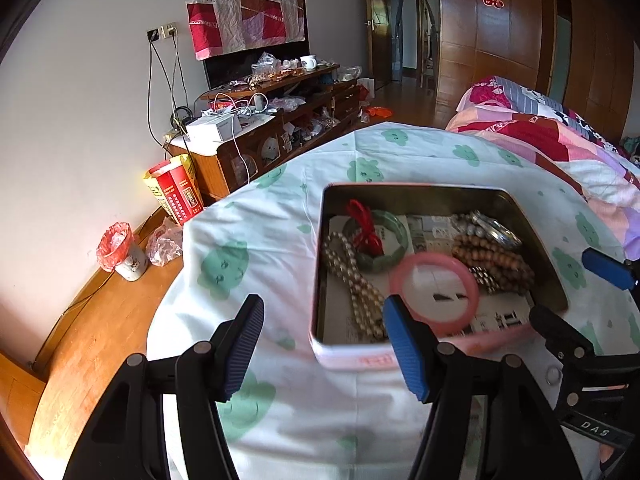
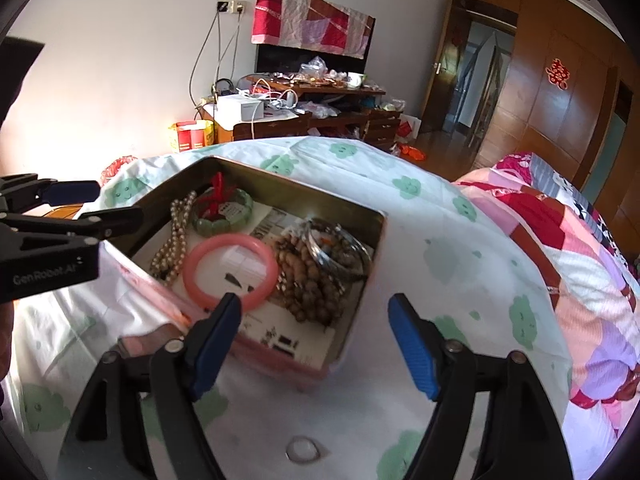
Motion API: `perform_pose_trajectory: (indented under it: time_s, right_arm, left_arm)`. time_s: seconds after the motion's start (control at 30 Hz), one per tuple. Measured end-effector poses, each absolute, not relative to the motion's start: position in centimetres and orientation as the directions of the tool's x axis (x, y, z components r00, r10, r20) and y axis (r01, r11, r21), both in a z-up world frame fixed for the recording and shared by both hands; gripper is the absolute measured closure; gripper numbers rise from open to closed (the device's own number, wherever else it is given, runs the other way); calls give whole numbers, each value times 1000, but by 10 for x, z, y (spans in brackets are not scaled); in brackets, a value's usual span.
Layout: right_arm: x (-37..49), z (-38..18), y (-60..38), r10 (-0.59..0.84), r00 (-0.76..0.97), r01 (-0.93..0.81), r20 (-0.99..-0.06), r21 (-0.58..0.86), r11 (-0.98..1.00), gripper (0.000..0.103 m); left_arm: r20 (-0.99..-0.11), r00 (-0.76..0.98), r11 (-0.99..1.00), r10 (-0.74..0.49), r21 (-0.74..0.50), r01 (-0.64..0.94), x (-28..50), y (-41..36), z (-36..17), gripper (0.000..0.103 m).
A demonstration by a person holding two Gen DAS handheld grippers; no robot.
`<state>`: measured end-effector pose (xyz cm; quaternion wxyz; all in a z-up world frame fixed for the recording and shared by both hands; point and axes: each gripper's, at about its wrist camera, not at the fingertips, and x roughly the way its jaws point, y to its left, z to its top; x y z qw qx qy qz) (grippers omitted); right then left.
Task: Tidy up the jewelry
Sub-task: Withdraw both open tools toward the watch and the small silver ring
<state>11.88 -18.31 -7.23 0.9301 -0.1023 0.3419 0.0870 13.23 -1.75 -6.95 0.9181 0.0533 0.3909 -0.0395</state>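
Observation:
A pink tin box [image 1: 320, 264] [image 2: 362, 280] lined with newspaper sits on a white cloth with green clouds. Inside lie a pink bangle [image 1: 434, 264] [image 2: 192, 264], a green jade bangle with a red cord [image 1: 396, 226] [image 2: 224, 220], a pearl necklace [image 1: 356, 280] [image 2: 172, 248], wooden beads [image 1: 496, 256] [image 2: 304, 276] and silver bracelets [image 1: 492, 226] [image 2: 340, 248]. A small ring [image 2: 303, 449] [image 1: 553, 374] lies on the cloth in front of the box. My left gripper [image 1: 324, 348] is open and empty at the box's near left corner. My right gripper [image 2: 316, 344] is open and empty above the box's near edge.
A cluttered wooden TV cabinet [image 1: 280, 120] stands against the far wall. A bin with a red bag [image 1: 120, 252] and a red-yellow carton [image 1: 176, 188] are on the floor at left. A patchwork quilt [image 2: 560, 260] covers the bed at right.

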Motion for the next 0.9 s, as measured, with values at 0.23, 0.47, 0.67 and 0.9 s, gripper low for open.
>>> perform_pose_trajectory:
  time_s: [0.23,0.47,0.67,0.9]
  right_arm:
    - [91,-77,-201,85,753,-200,-653,-104,974,16]
    - [72,-90,-219,56,736,-163,-675,-96,982,16]
    - [64,-94,-230,28,739,-134,-673,-106,985,13]
    - [66,-96,-234,31,733,-119,-679,-84,989,13]
  left_arm:
    - [-712,698,992,-70,26,126,96,-18,-68,40]
    - [-718,687,981,-112,32,193,70,-41,-74,40]
    - [-737,667,974,-107,58,220,72,-58,-85,40]
    - [-754,647,974,-112,45,221,75,-59,-94,40]
